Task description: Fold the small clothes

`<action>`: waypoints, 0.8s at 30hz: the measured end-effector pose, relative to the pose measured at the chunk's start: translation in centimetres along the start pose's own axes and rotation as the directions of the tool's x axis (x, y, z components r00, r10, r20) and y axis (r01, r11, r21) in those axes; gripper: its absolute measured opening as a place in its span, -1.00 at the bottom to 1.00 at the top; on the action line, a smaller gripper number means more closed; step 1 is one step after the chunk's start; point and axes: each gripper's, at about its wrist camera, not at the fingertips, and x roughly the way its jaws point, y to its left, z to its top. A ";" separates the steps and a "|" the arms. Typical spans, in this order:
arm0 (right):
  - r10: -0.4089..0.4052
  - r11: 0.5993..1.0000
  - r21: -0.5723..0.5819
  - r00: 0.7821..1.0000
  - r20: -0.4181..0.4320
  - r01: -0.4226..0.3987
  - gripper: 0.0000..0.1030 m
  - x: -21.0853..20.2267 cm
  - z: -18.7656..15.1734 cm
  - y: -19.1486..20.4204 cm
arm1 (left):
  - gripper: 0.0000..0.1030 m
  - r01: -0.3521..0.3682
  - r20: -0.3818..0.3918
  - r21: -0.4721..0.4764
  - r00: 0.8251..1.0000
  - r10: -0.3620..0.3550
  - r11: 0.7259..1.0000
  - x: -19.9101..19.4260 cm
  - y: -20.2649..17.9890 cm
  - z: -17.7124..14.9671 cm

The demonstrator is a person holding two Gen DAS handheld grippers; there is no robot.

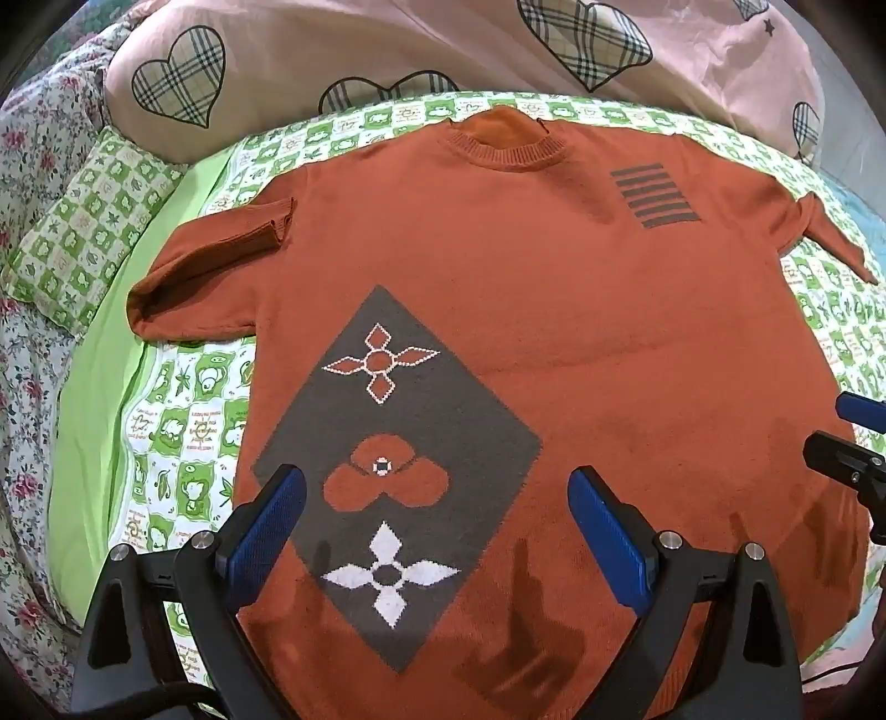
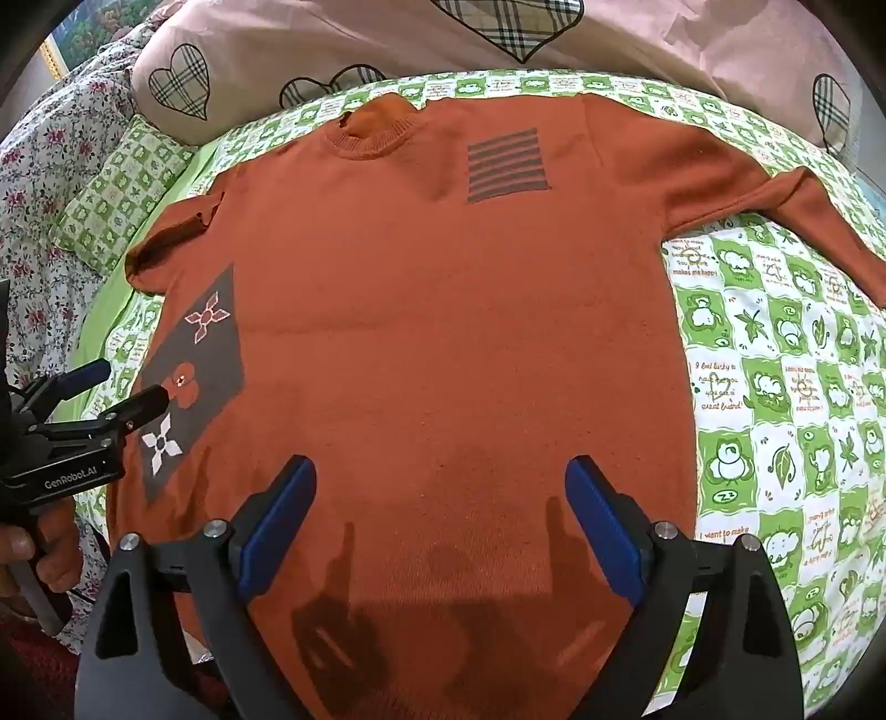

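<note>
An orange sweater [image 1: 498,310] lies face up and spread flat on a bed, over a green-and-white checked sheet [image 2: 775,387]. Its collar [image 1: 506,149] points away from the cameras, toward a pink quilt [image 1: 387,44] with plaid hearts. A grey diamond patch [image 1: 398,476] with flower shapes sits on the sweater's lower left side, and a block of grey stripes [image 1: 653,194] on the upper right chest. The left sleeve [image 1: 205,277] looks folded back on itself near the shoulder — though the fisheye bends that part; the right sleeve [image 2: 803,221] trails off to the side.

The left gripper [image 1: 437,509] hovers over the diamond patch, jaws spread wide with nothing between them. The right gripper [image 2: 440,498] hangs over the plain lower middle of the sweater, also spread wide and empty — its shadow falls on the knit below. A hand [image 2: 33,559] holds the left gripper's handle.
</note>
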 end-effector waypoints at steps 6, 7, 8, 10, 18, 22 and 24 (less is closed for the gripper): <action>0.000 1.000 0.000 1.000 0.000 0.000 0.78 -0.1 0.0 0.1 | 0.87 -0.002 0.010 0.003 1.000 0.002 1.000 0.0 -0.2 0.1; 0.000 1.000 0.000 1.000 0.003 0.000 0.78 0.0 0.0 0.2 | 0.87 0.002 0.012 0.001 1.000 -0.002 1.000 0.0 -0.2 0.1; 0.000 1.000 0.000 1.000 0.005 0.000 0.78 0.0 0.1 0.3 | 0.87 0.006 0.014 -0.001 1.000 -0.006 1.000 0.0 -0.2 0.2; 0.000 1.000 -0.002 1.000 0.006 0.000 0.78 0.0 0.1 0.4 | 0.87 0.011 0.018 0.000 1.000 -0.011 1.000 0.0 0.0 0.1; 0.007 1.000 -0.013 1.000 0.008 -0.007 0.78 0.0 0.6 0.6 | 0.87 0.035 0.050 -0.002 0.998 -0.035 0.999 -0.7 -0.1 0.0; 0.026 1.000 -0.013 1.000 0.016 -0.026 0.78 -0.2 0.7 0.7 | 0.87 0.059 0.074 -0.009 0.996 -0.058 0.998 -1.1 0.0 0.1; 0.040 0.999 -0.011 0.999 0.024 -0.040 0.78 -0.3 0.8 0.7 | 0.87 0.042 0.075 0.008 0.996 -0.042 0.999 -1.2 -0.1 0.2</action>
